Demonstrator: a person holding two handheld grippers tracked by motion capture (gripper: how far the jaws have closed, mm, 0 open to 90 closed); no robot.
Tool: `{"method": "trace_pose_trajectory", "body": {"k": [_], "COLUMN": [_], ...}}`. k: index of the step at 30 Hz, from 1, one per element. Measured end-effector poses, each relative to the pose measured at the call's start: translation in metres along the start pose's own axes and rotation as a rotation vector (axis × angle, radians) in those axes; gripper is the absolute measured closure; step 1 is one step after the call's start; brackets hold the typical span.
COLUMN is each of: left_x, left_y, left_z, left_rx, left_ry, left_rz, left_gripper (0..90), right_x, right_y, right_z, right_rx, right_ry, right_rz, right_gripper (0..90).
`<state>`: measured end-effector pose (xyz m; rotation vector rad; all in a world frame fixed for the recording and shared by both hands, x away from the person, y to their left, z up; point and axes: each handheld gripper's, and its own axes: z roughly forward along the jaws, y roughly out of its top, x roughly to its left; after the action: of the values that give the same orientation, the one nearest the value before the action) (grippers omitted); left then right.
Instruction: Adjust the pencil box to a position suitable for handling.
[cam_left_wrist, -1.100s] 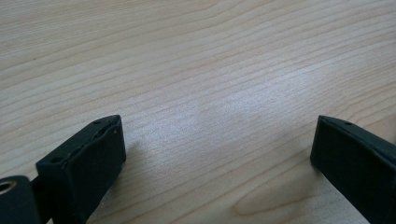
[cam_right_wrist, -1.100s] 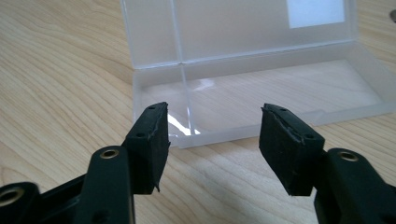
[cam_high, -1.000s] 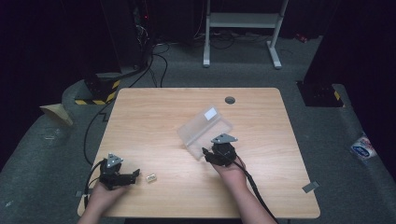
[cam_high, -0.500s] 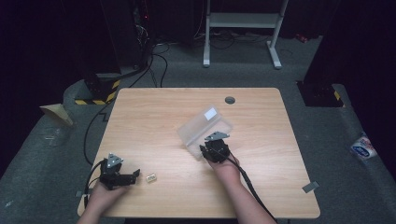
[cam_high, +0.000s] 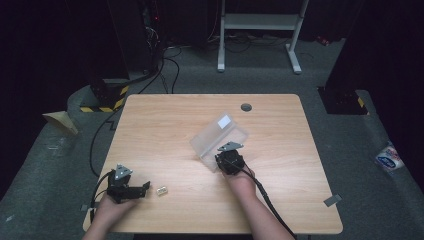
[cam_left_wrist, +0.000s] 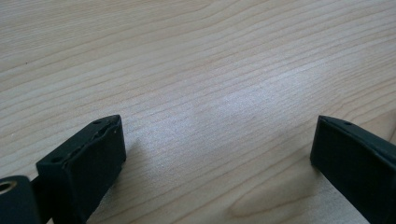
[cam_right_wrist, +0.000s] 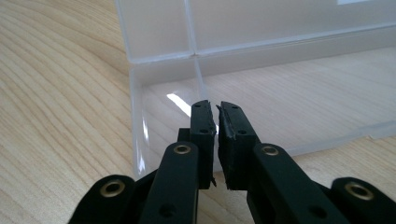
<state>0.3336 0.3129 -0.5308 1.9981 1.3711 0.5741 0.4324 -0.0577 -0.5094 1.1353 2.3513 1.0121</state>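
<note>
A clear plastic compartment box (cam_high: 218, 138) lies open near the table's middle, with a white label (cam_high: 225, 121) on its raised lid. My right gripper (cam_high: 222, 162) is at the box's near edge. In the right gripper view its jaws (cam_right_wrist: 217, 109) have just been closing and now stand together over the box's front wall (cam_right_wrist: 327, 142), tips at a thin divider (cam_right_wrist: 200, 77). I cannot tell whether the divider is pinched. My left gripper (cam_high: 146, 188) rests at the table's front left, open over bare wood (cam_left_wrist: 219, 154). A small pale piece (cam_high: 161, 190) lies just right of it.
The wooden table (cam_high: 165, 125) has a dark round grommet (cam_high: 246, 107) near its far edge. Beyond the table are cables (cam_high: 165, 65), a white stand (cam_high: 260, 30) and a yellow-black striped block (cam_high: 111, 95) on grey floor. A cable (cam_high: 265, 200) trails from the right gripper.
My right gripper has shifted slightly left and down onto the box's near edge, and its jaws have shut. The left hand and the small piece have stayed put.
</note>
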Motion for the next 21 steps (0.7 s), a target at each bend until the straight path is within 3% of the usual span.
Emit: {"method": "trace_pose_trajectory", "body": {"k": [12, 16, 21], "left_x": [0.000, 0.000, 0.000], "left_y": [0.000, 0.000, 0.000], "left_z": [0.000, 0.000, 0.000], "left_rx": [0.000, 0.000, 0.000], "left_ry": [0.000, -0.001, 0.000], "left_rz": [0.005, 0.003, 0.007], "left_gripper": [3.7, 3.7, 3.8], "right_x": [0.017, 0.033, 0.041], "right_y": [-0.006, -0.010, -0.011], "right_z": [-0.002, -0.005, -0.009], "right_rx": [-0.020, -0.035, -0.044], "right_ry": [0.023, 0.050, 0.081], "right_rz": [-0.006, -0.006, -0.002], "right_gripper": [84.0, 81.5, 73.9]}}
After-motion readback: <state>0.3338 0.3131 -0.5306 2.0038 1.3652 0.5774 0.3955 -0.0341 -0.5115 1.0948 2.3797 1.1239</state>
